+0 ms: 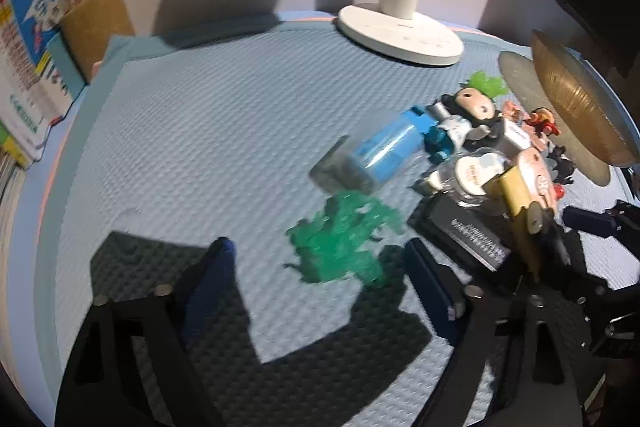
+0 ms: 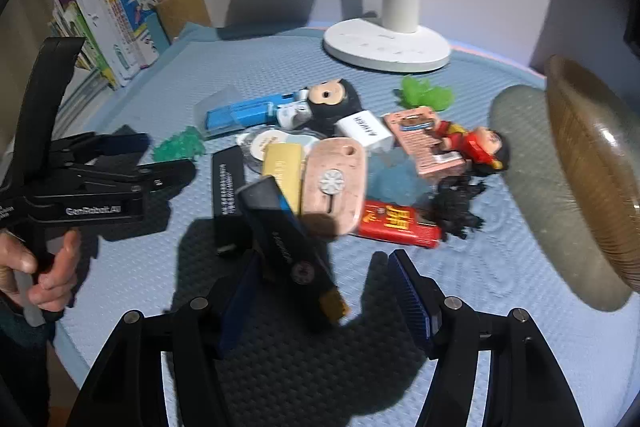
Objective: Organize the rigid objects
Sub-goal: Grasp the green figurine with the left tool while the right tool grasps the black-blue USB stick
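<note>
A heap of small rigid things lies on the blue mat (image 1: 200, 131). My left gripper (image 1: 320, 271) points down at a translucent green toy (image 1: 344, 243). The toy lies between the blue pads, which stand clear of it, so the gripper is open. In the right wrist view the left gripper (image 2: 168, 155) is held by a hand (image 2: 48, 267). My right gripper (image 2: 324, 291) straddles a black stick with a gold tip (image 2: 288, 247). The right pad is apart from the stick, so this gripper is open too.
The heap holds a blue boxed item (image 2: 240, 115), a black-haired figurine (image 2: 332, 99), a white charger (image 2: 366, 131), a pink oval case (image 2: 334, 183) and a red pack (image 2: 396, 223). A lamp base (image 2: 384, 47) stands behind. A wooden bowl (image 2: 596, 163) is at right, books (image 2: 108, 27) at left.
</note>
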Tool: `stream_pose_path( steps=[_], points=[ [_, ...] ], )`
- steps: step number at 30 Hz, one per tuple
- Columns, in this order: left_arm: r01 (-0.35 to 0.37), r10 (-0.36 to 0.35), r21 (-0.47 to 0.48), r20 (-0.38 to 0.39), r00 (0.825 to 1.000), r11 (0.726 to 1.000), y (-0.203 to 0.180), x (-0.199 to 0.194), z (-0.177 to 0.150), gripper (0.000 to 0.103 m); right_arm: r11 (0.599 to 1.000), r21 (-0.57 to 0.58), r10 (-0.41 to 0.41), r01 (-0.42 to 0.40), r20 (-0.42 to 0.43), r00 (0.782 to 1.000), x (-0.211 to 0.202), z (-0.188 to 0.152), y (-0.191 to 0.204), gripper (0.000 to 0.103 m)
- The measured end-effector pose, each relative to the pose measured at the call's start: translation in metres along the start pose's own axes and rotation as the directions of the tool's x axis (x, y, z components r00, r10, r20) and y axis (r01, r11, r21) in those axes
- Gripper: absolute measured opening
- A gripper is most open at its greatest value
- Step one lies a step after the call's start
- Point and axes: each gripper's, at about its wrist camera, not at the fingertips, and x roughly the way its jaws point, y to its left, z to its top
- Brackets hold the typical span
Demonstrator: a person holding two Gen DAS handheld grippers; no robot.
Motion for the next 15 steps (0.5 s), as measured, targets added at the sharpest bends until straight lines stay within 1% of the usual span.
stream_pose_path(
  steps=[1,2,3,4,5,6,12,15],
  points=[
    [-0.001,0.001,0.009,0.001,1.0,1.0,-0.002,0.0,0.001,0.073,0.999,0.008,0.032,-0.032,-0.009,0.999,0.003,0.0,-0.001,0.06],
    [-0.005,0.005,0.019,0.002,1.0,1.0,-0.005,0.001,0.001,0.064,0.998,0.014,0.056,-0.056,-0.012,0.998,0.004,-0.001,-0.001,0.055],
    [-0.007,0.007,0.026,0.003,1.0,1.0,-0.007,0.0,0.002,0.059,0.997,0.016,0.07,-0.069,-0.009,0.998,0.004,0.0,-0.001,0.045],
    [0.0,0.0,0.031,0.01,1.0,1.0,-0.008,-0.001,0.003,0.048,0.996,0.014,0.09,-0.09,-0.003,0.996,0.003,-0.002,0.0,0.04],
    [0.005,-0.006,0.03,0.017,1.0,1.0,-0.01,-0.004,0.003,0.038,0.995,0.013,0.1,-0.1,0.001,0.995,0.001,-0.003,0.001,0.028],
    [0.011,-0.012,0.022,0.018,1.0,1.0,-0.01,-0.006,0.001,0.038,0.993,0.014,0.115,-0.115,0.005,0.993,-0.001,-0.004,0.001,0.022],
    [0.042,-0.041,-0.015,0.049,0.998,0.999,-0.018,-0.02,-0.012,0.038,0.994,0.047,0.093,-0.095,0.034,0.995,-0.018,-0.018,-0.008,0.022],
    [0.068,-0.066,-0.02,0.065,0.996,0.998,-0.029,-0.032,-0.017,0.038,0.997,0.055,0.055,-0.057,0.049,0.997,-0.035,-0.024,-0.016,0.022]
  ],
)
